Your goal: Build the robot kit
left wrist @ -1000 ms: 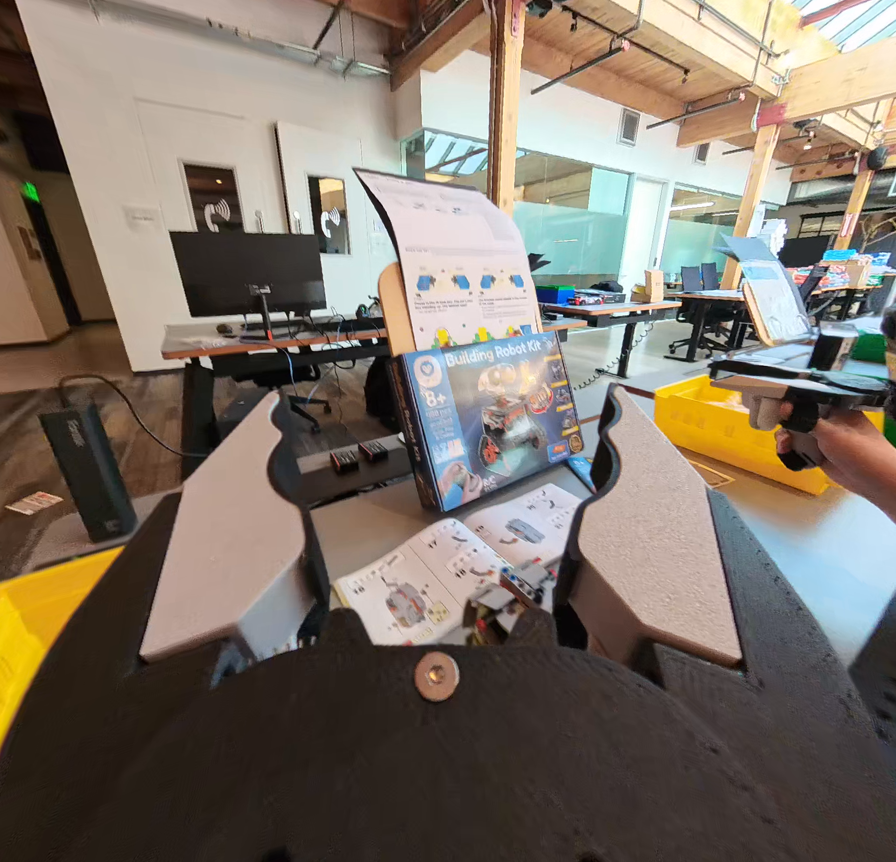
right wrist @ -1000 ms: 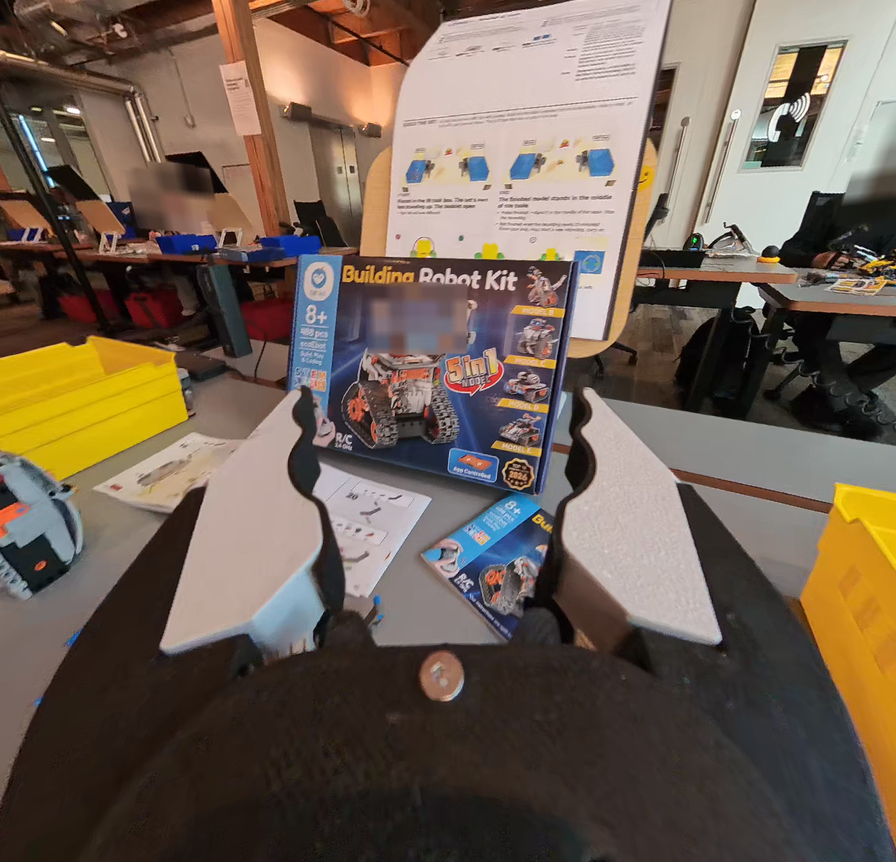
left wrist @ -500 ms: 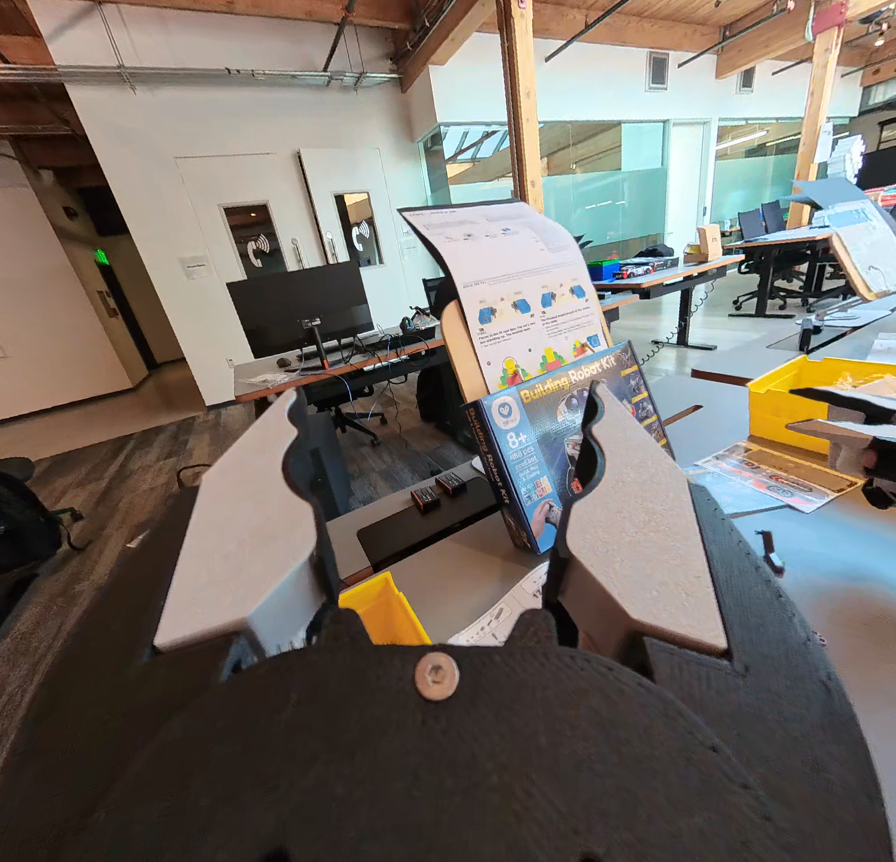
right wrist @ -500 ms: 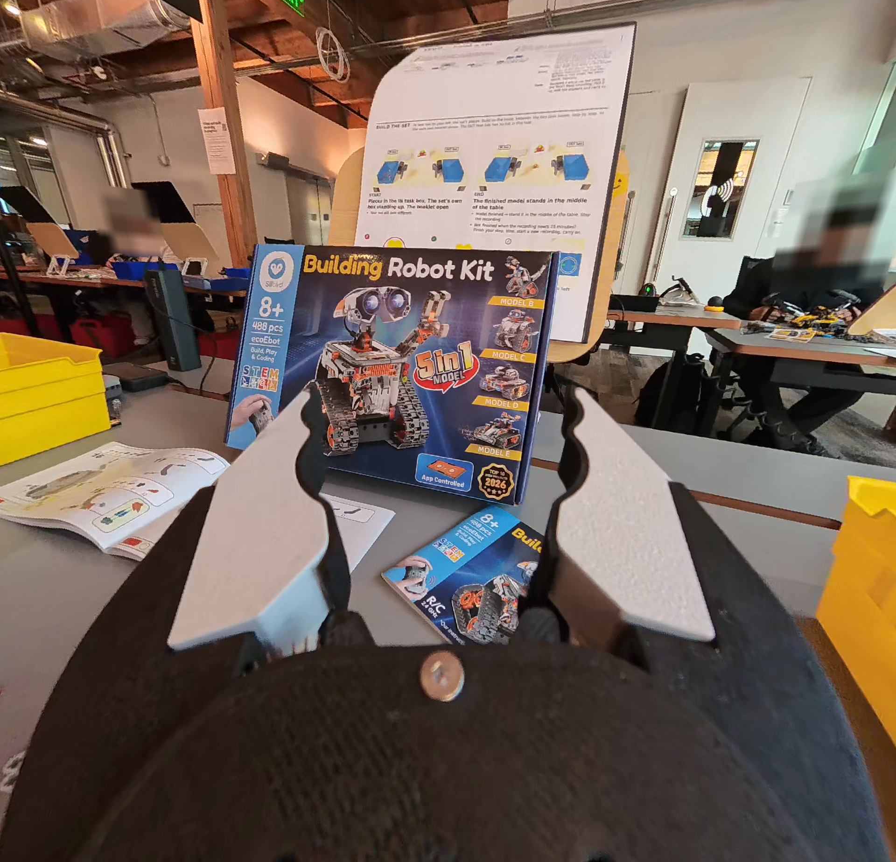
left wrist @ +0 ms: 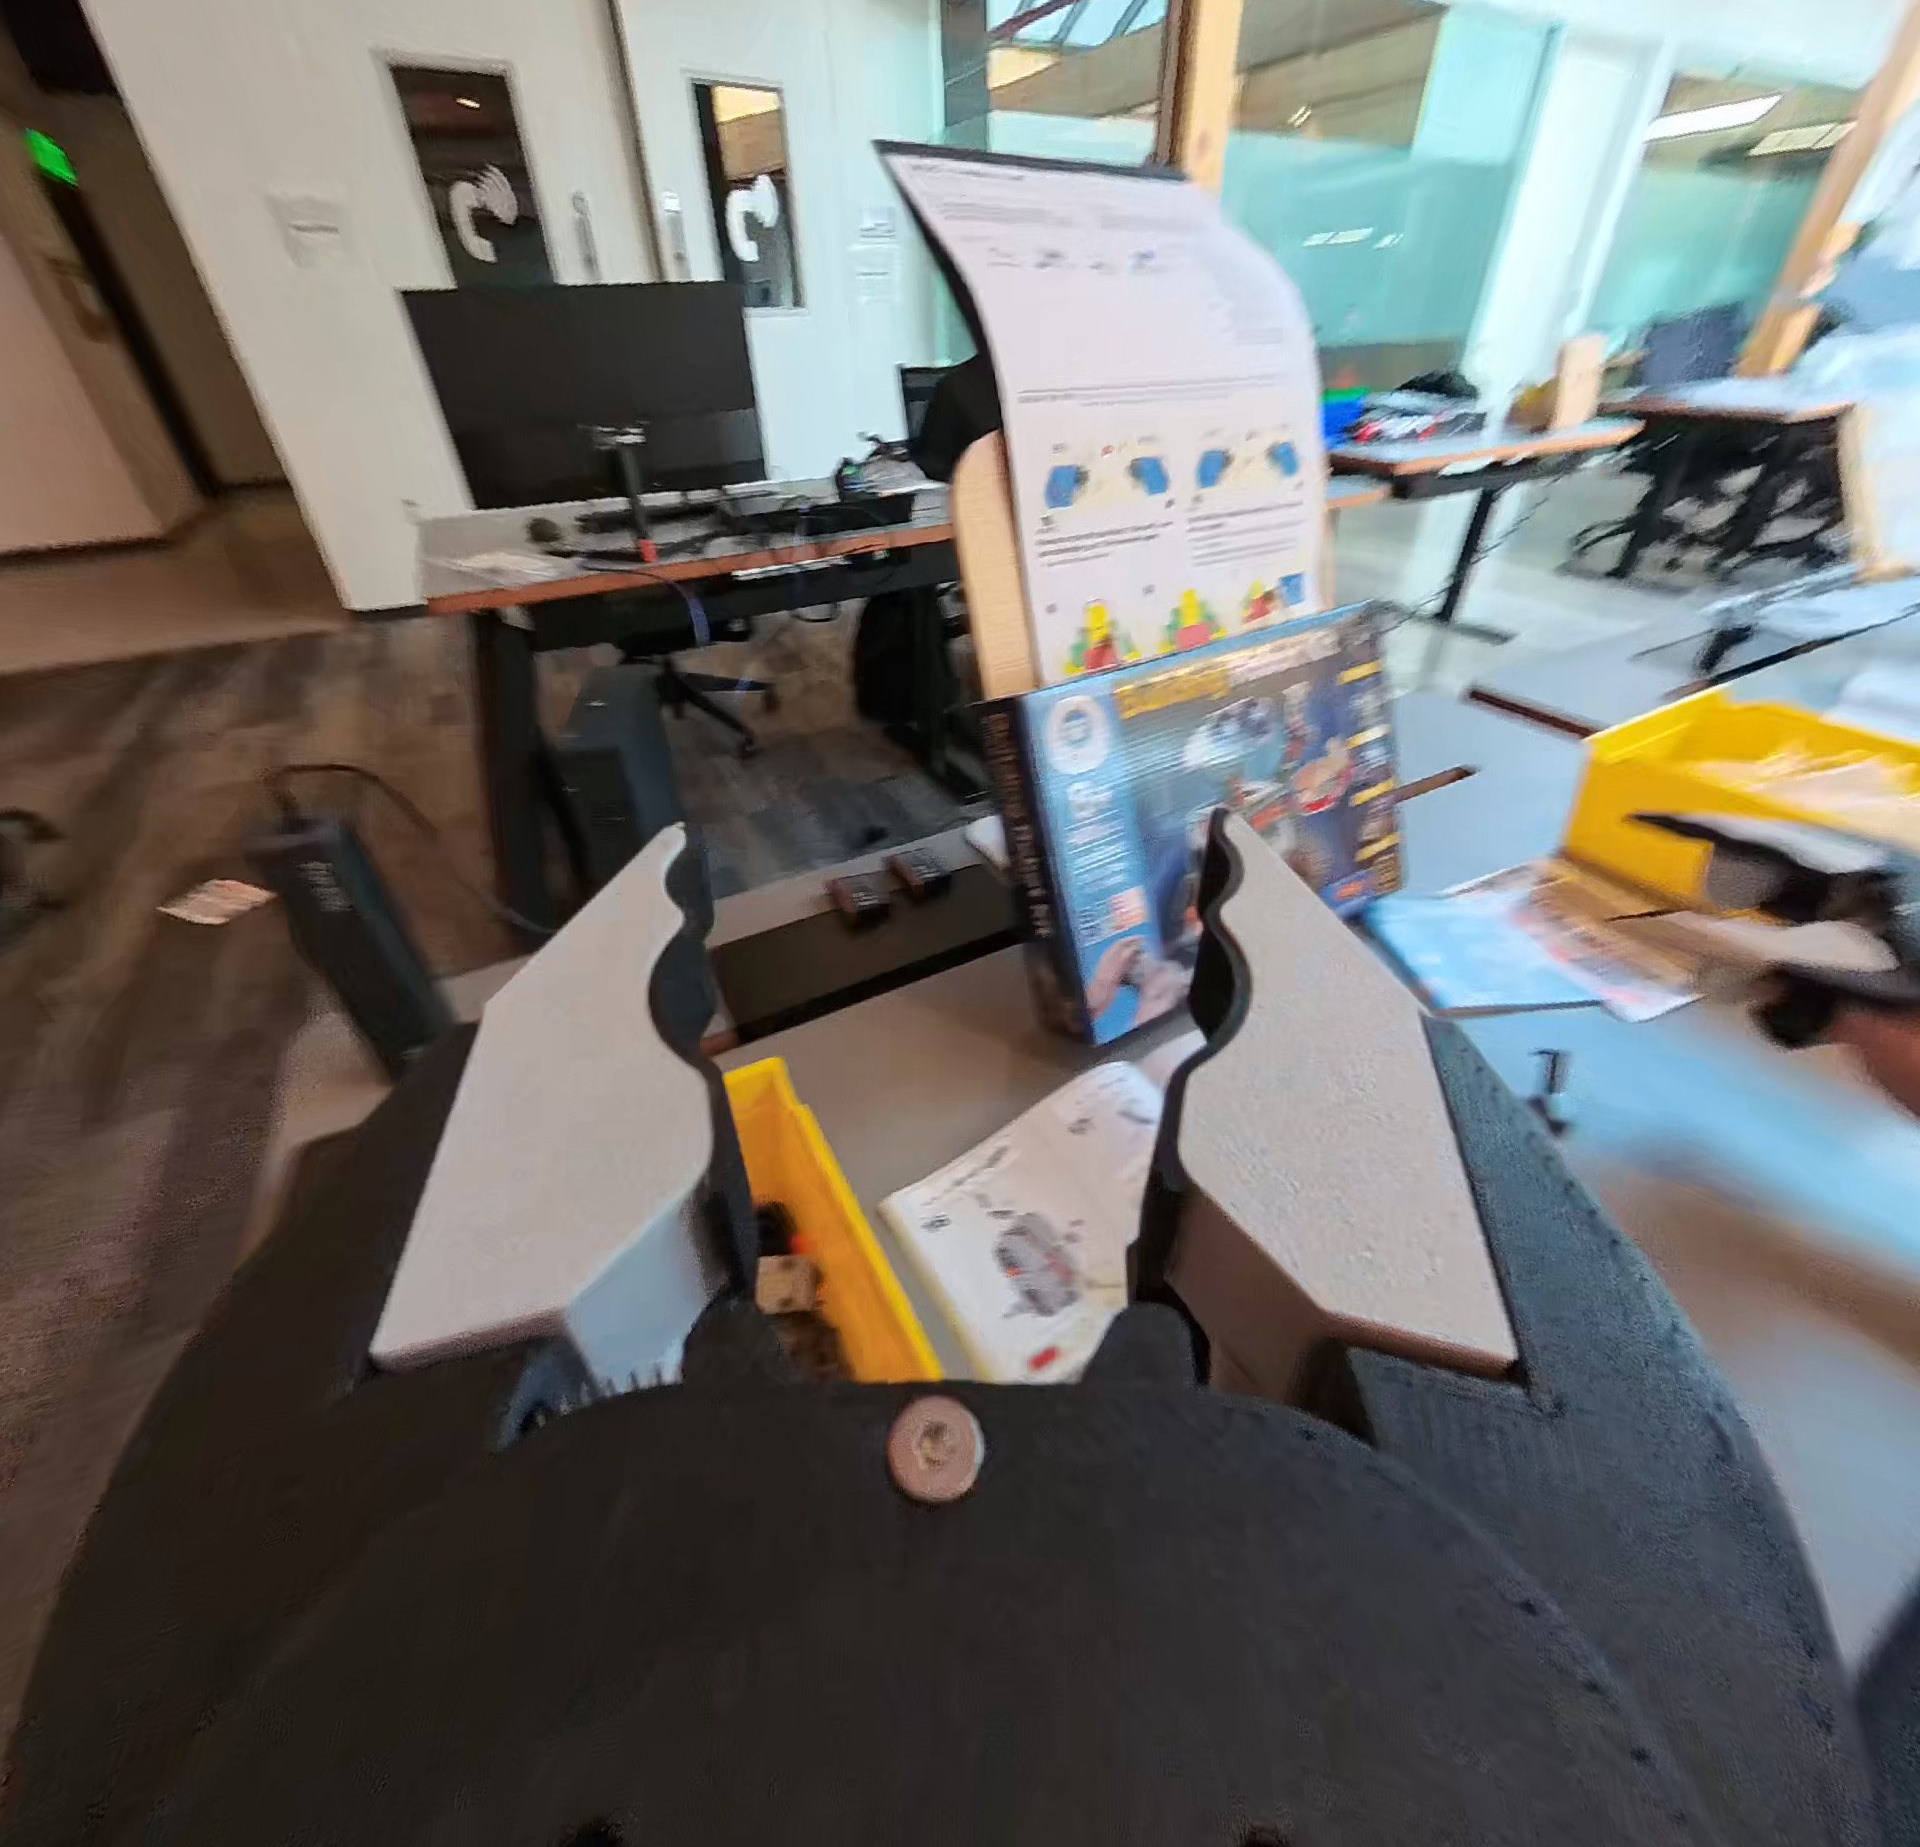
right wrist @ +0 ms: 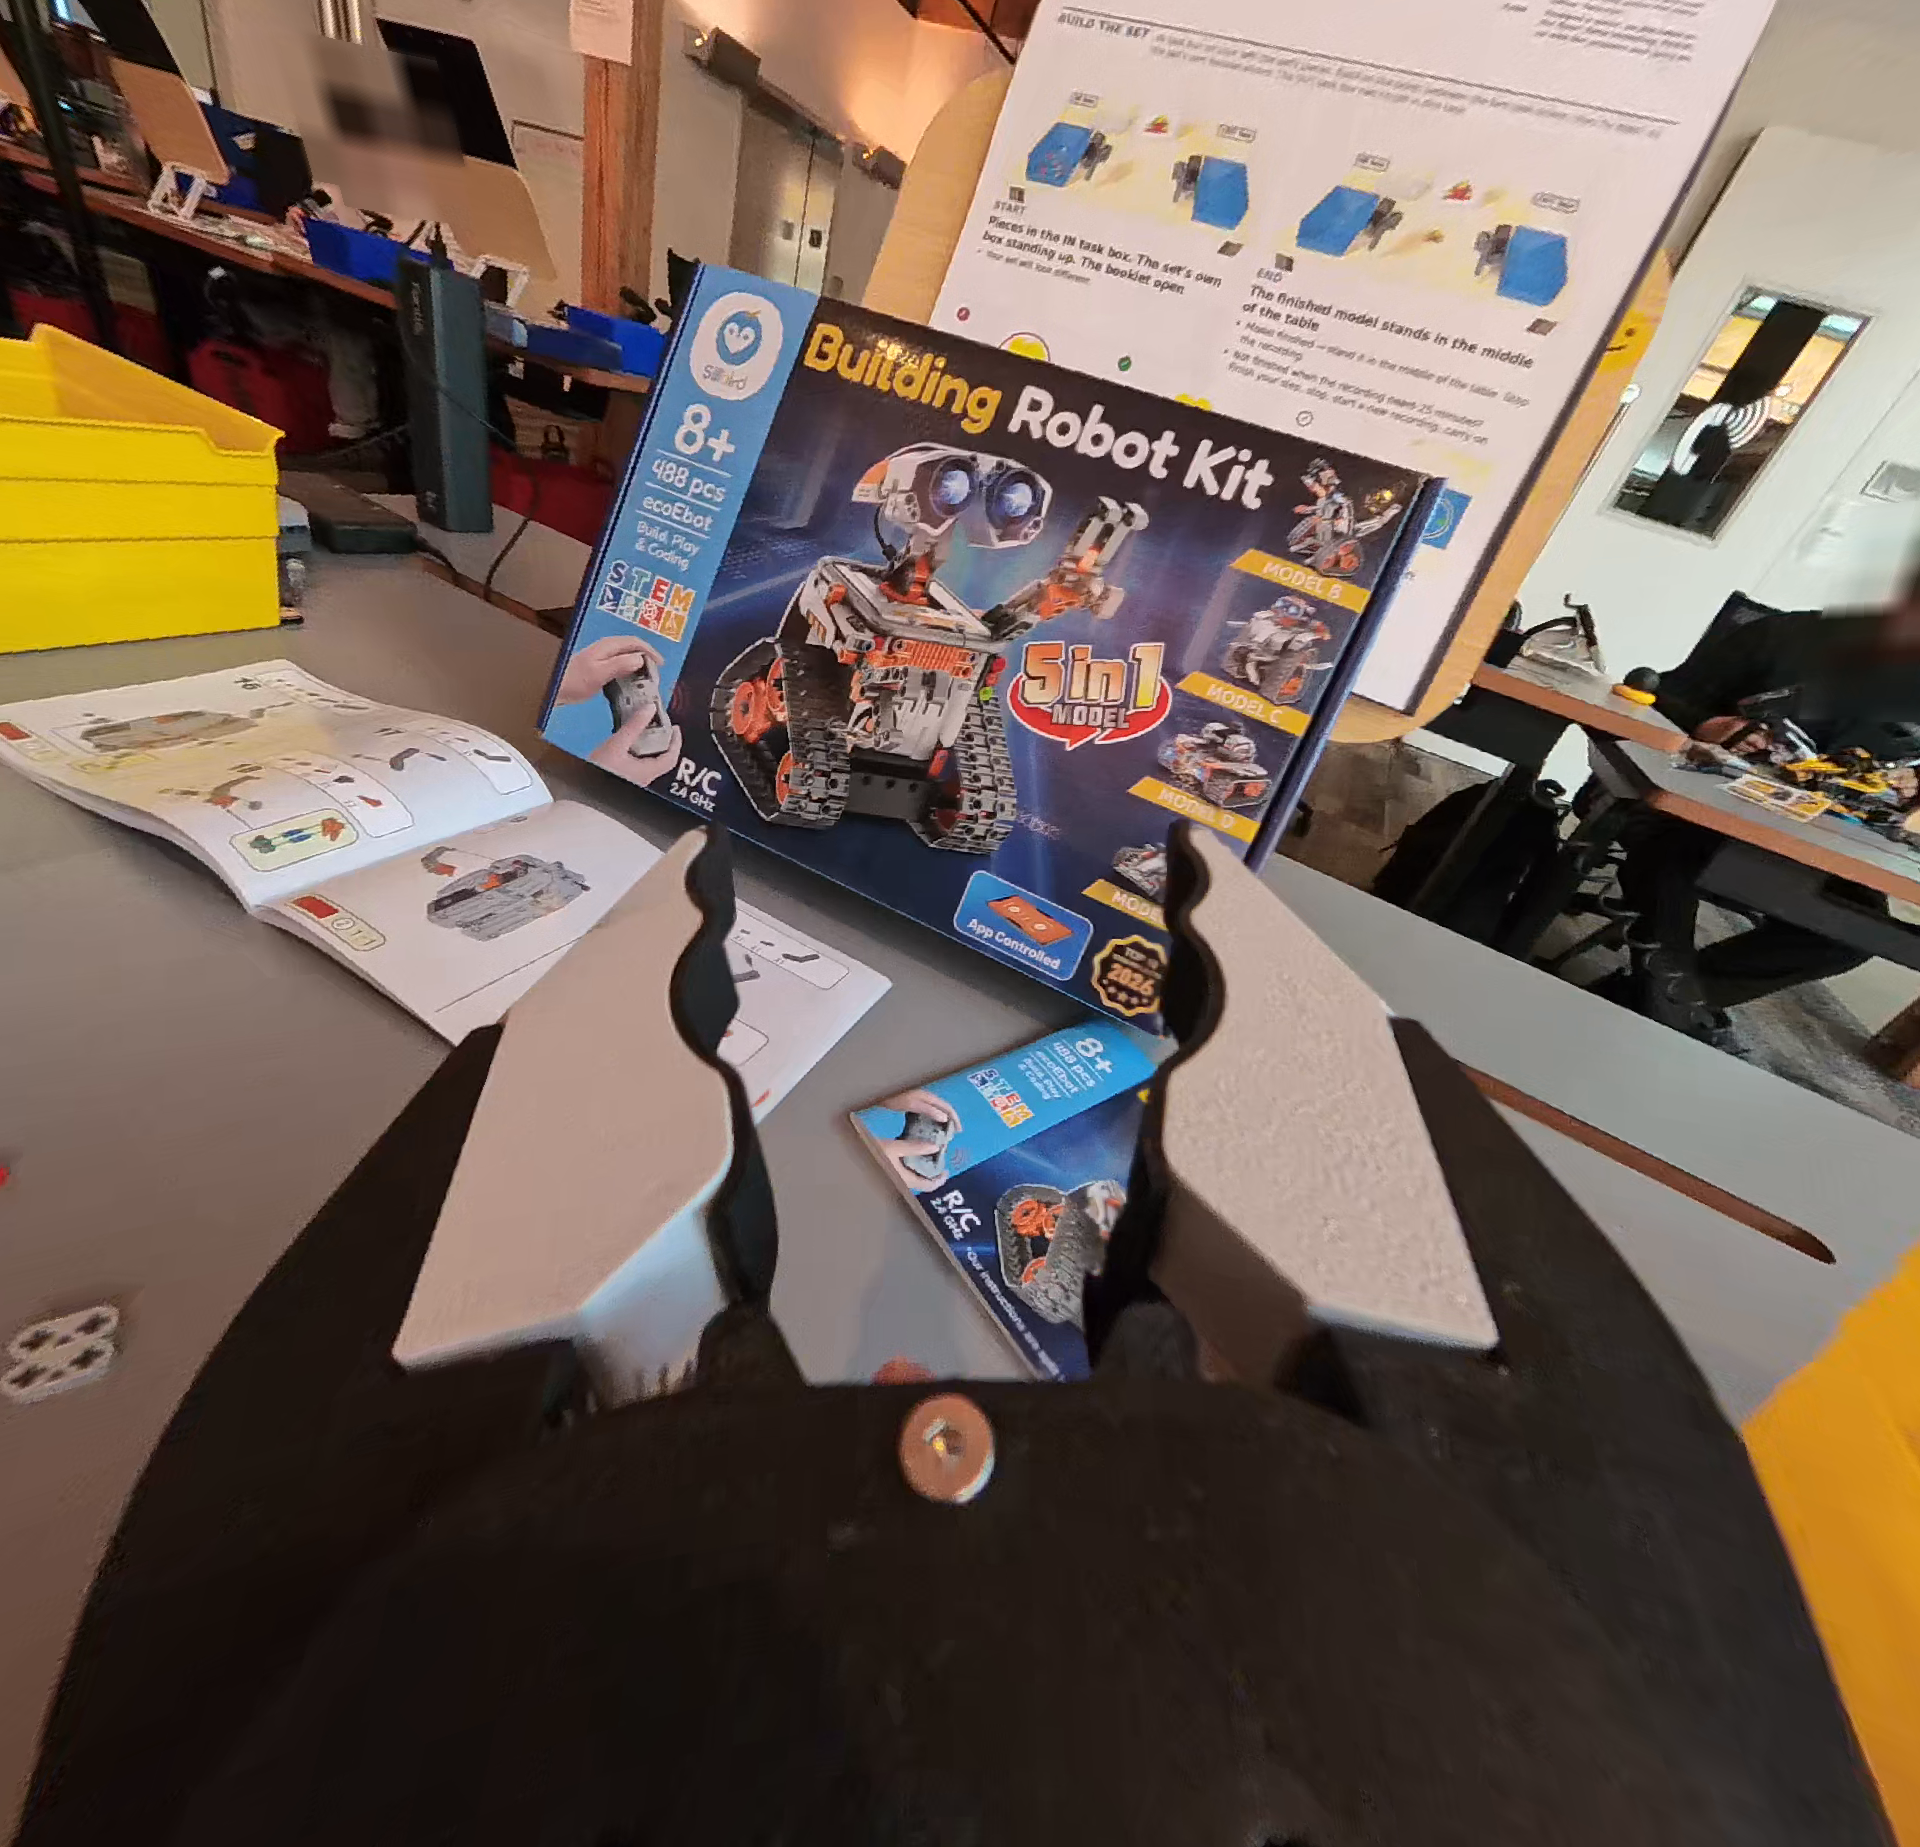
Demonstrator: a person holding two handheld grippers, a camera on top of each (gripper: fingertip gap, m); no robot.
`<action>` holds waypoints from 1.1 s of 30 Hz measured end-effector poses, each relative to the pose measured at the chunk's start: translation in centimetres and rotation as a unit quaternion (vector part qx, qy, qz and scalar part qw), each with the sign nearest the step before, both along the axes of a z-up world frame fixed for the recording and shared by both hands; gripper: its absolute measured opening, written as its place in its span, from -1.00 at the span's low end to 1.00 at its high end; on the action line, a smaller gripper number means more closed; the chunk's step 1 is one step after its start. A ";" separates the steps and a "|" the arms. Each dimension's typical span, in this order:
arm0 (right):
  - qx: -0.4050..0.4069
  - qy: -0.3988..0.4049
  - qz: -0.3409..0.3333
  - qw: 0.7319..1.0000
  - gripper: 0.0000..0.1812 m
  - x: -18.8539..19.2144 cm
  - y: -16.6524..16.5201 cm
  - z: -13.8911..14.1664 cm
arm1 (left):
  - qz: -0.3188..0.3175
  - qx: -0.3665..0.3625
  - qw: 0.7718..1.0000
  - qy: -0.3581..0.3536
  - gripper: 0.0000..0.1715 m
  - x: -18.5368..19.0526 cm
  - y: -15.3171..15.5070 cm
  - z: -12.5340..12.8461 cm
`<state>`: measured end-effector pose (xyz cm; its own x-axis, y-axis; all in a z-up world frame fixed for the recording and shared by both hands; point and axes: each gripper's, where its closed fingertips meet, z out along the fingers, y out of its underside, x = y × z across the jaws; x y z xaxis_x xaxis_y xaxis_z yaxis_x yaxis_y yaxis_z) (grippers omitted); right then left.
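Note:
My left gripper [left wrist: 951,847] is open and empty, held above the grey table [left wrist: 1039,1028] over a yellow bin [left wrist: 831,1226] with small parts and an open instruction booklet [left wrist: 1029,1215]. A blue robot kit box [left wrist: 1205,810] stands upright beyond it. My right gripper [right wrist: 940,847] is open and empty, above a small blue booklet [right wrist: 997,1163] lying on the table [right wrist: 208,1122], facing the kit box [right wrist: 987,634]. The open instruction booklet [right wrist: 312,821] lies to its left. The right gripper also shows at the right edge of the left wrist view [left wrist: 1787,883].
A printed sheet on a wooden stand [right wrist: 1351,239] rises behind the box. Yellow bins stand at the left [right wrist: 125,488] and at the right edge [right wrist: 1849,1485]. A small grey part [right wrist: 57,1345] lies on the table. A person sits at a far desk [right wrist: 1787,675]. The left gripper's tips are roughly 45 cm from the right gripper's.
My left gripper has tilted down, so the yellow bin and open booklet now show between its fingers. My right gripper has moved closer to the kit box. Both stay open.

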<state>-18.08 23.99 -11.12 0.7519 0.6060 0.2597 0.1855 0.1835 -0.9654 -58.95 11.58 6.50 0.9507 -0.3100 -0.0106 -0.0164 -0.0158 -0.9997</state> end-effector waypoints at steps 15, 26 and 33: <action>0.063 -0.030 -0.009 0.998 -0.27 -0.2 -1.1 1.5 | -0.029 0.014 0.999 -0.042 0.01 0.0 -1.7 1.3; 0.068 -0.049 0.033 0.996 -0.32 -1.1 -0.8 0.5 | -0.003 0.031 0.997 -0.064 -0.03 0.0 -0.6 1.5; 0.004 -0.083 -0.007 0.997 -0.34 1.8 1.5 -1.9 | 0.048 0.015 0.996 -0.072 0.00 -0.7 2.2 -0.2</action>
<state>-16.29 25.54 -13.03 0.7071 0.5931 0.3849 0.3444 0.1864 -0.9201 -59.63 13.75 6.27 0.9682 -0.2187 0.1211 0.1283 0.0187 -0.9916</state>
